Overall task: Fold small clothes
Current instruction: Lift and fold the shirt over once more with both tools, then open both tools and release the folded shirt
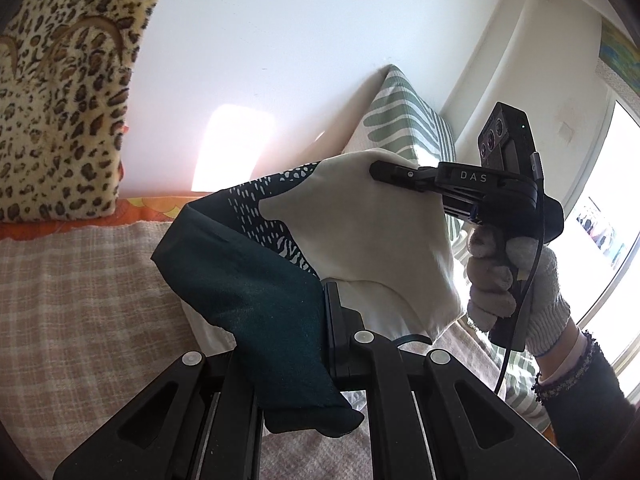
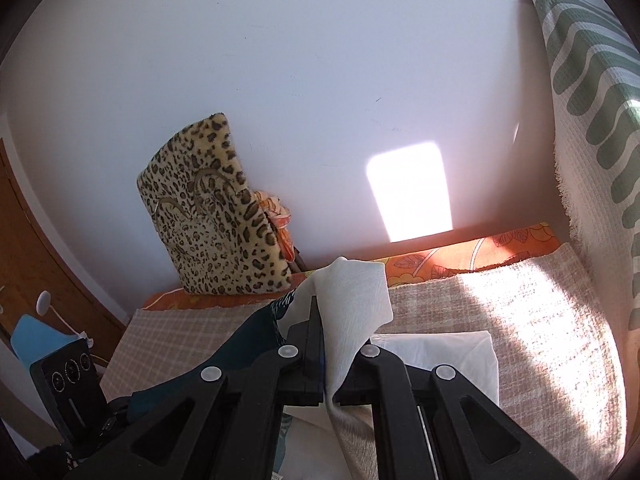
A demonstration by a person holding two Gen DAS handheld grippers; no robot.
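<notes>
Firstly, in the left wrist view, a small garment of dark teal and cream cloth with a white speckled pattern (image 1: pixel 280 256) is seen lifted above a bed covered with a beige checked blanket (image 1: pixel 80 300). Its dark teal edge is draped between the black fingers of the left tongs (image 1: pixel 320 344), which are clenched on it. The cream end of the garment is grasped by the right tongs (image 1: pixel 378 170), which are closed on the cloth and reach in from the right side. The right tongs are carried by a hand in a white knitted glove (image 1: pixel 516 280), and a dark sleeve is seen below it. A leopard-print plush cushion (image 1: pixel 68 100) is leaned against the white wall (image 1: pixel 280 40) at the left, and a green and white striped cushion (image 1: pixel 408 120) is stood in the corner near the window.

Then, in the right wrist view, the cream cloth (image 2: pixel 352 304) is pinched between the closed fingers of the right tongs (image 2: pixel 326 360) and rises above them in a point. The dark teal part (image 2: pixel 244 344) is stretched to the left, toward the left tongs' body (image 2: pixel 72 388) in the lower left corner. A folded white cloth (image 2: pixel 448 360) is laid on the blanket (image 2: pixel 540 320) just behind the tongs. The leopard cushion (image 2: pixel 216 216) is seen against the wall, and an orange patterned sheet (image 2: pixel 480 252) is visible along the bed's far edge.
</notes>
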